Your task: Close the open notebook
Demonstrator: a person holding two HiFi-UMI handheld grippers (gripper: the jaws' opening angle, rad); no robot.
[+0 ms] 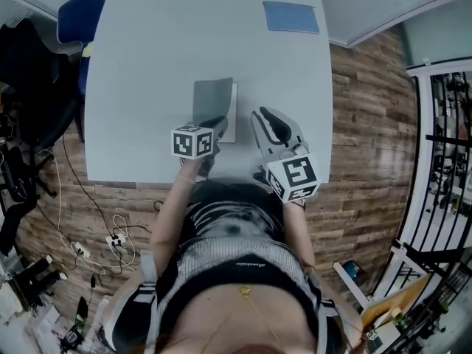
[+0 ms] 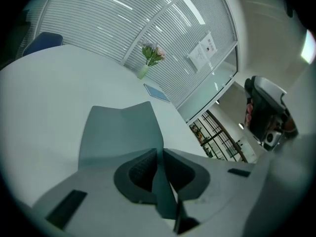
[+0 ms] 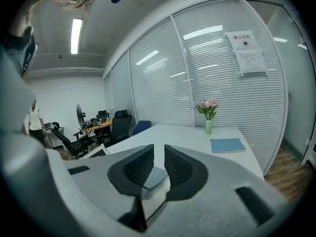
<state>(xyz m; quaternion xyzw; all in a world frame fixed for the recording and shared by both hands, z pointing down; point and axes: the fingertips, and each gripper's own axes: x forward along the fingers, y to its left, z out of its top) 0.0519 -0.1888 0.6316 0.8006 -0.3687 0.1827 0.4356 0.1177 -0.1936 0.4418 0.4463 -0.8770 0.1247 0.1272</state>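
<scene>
- Grey, thin card forms the cover of the notebook (image 1: pixel 214 98), which stands lifted off its white pages (image 1: pixel 231 116). The book lies near the front edge of the pale tabletop (image 1: pixel 162 43), straight before the person.
- The left claw (image 2: pixel 158 154) is pressed together on the cover's near edge, and the sheet runs up from between its pads. A pinch at the edge looks chosen so that the cover can be swung over like a door rather than shoved flat.
- In the left gripper view the cover bows and creases a little, so it will probably flex. I judge that it wants a slow swing down onto the pages, with release only once it lies flat.
- The right claw (image 3: pixel 159 149) hovers just beside the book on its page side, jaws a little apart with nothing between them. It is probably placed there to steady the pages or press the cover down.
- The blue booklet (image 1: pixel 291 17) and the vase of flowers (image 3: pixel 207 113) sit well apart at the far end, out of the way.
</scene>
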